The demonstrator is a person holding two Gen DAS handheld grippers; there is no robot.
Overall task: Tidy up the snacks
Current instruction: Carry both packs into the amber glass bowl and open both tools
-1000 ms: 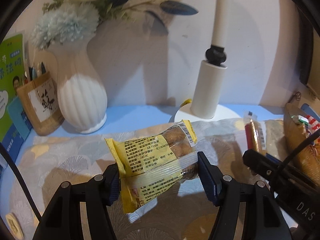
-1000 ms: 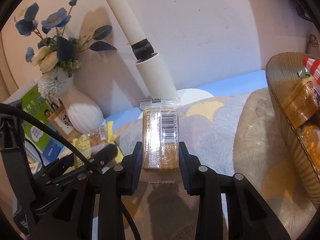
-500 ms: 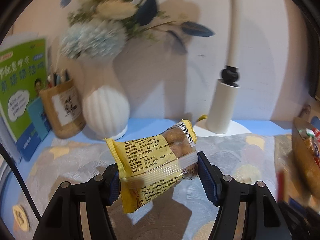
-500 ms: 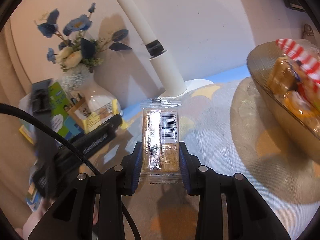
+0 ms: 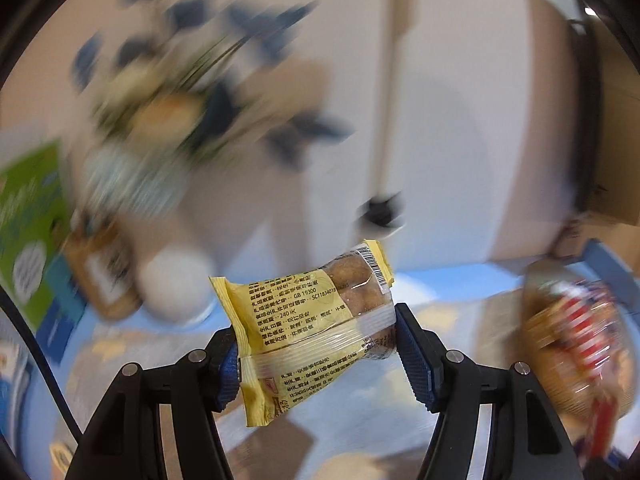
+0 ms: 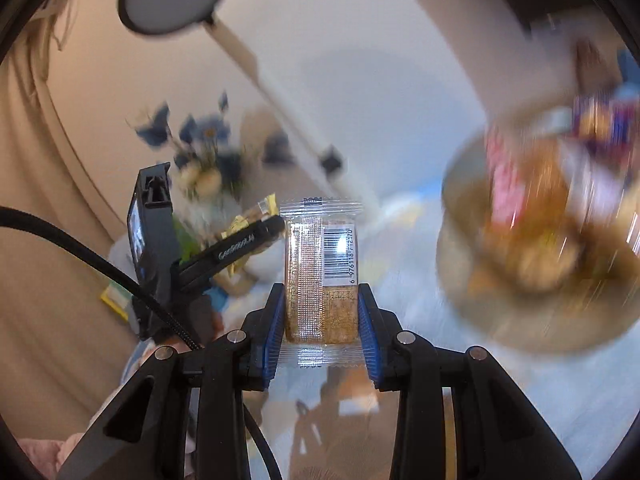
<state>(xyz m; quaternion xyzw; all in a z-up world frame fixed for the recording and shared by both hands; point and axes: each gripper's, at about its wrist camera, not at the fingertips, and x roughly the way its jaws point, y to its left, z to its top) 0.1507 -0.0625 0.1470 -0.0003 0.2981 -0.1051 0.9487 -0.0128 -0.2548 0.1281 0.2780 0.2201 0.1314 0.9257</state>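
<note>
Two snacks are in your tools, both now lifted and swinging toward the bowl.

Your left tool [image 5: 316,354] clamps the yellow pack [image 5: 308,320]; your right tool [image 6: 320,320] pinches the clear bar [image 6: 320,276]. A second ago both hung low over the tabletop [image 6: 540,392]; now the bowl [image 6: 532,332] looms near on the right, so the drop looks close. Only the right view shows the left tool beside you and the bowl's full rim; the left view catches just its blurred edge.
</note>
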